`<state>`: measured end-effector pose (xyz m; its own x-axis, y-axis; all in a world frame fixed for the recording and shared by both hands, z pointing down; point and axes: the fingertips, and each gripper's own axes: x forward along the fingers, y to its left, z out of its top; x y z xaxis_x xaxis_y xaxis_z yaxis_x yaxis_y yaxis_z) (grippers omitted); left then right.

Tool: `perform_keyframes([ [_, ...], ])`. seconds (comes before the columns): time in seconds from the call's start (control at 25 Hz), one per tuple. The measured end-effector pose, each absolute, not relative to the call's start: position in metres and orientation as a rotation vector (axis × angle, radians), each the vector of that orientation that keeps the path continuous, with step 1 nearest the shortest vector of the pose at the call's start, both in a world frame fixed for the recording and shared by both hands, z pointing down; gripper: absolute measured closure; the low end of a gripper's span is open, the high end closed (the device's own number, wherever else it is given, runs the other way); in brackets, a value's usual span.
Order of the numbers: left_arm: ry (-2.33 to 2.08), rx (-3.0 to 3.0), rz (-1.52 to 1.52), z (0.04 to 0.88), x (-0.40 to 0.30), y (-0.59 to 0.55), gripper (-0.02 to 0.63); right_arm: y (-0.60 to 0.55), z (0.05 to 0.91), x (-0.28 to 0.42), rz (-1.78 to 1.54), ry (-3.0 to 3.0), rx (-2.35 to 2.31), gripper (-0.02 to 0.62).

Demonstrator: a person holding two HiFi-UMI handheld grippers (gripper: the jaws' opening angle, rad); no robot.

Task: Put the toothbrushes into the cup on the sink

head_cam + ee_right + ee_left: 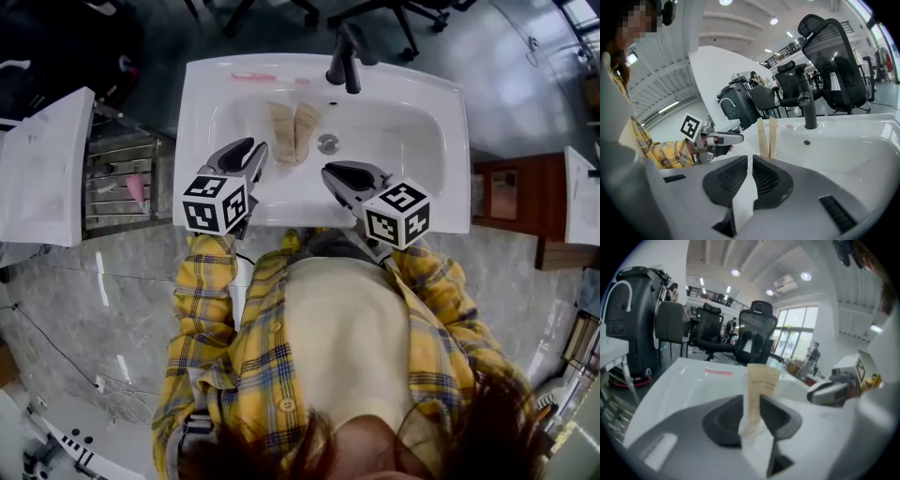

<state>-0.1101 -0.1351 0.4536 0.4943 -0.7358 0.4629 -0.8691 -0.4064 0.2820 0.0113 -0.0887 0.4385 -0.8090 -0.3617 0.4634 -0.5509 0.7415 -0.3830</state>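
Note:
Two beige flat packages (281, 131) (306, 129) lean side by side on the far slope of the white sink's basin (403, 141). A pink toothbrush (253, 76) lies on the sink's back rim. My left gripper (255, 150) hovers at the basin's near left, just short of the packages. In the left gripper view the packages (761, 378) show through the gap between its open jaws (751, 401), and the pads do not press on them. My right gripper (328, 173) hangs over the basin's near side. Its jaws (751, 161) stand a narrow slit apart with nothing in them.
A black faucet (345, 58) rises at the sink's back, with the drain (327, 143) below it. A metal rack (122, 183) and a white counter (42, 169) stand at the left, a wooden cabinet (506, 192) at the right. Office chairs stand behind the sink.

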Motion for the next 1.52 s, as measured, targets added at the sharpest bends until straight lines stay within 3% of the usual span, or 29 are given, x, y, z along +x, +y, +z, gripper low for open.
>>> perform_keyframes([
  [0.32, -1.367, 2.197, 0.331, 0.441, -0.108, -0.114, 0.503, -0.089, 0.436, 0.008, 0.726, -2.589, 0.689, 0.557],
  [0.96, -1.374, 2.137, 0.304, 0.438, -0.095, -0.082, 0.591, -0.087, 0.438, 0.009, 0.708, -2.575, 0.704, 0.566],
  [1.52, -1.346, 2.126, 0.330, 0.443, -0.090, -0.069, 0.598, -0.086, 0.440, 0.012, 0.673, -2.553, 0.732, 0.581],
])
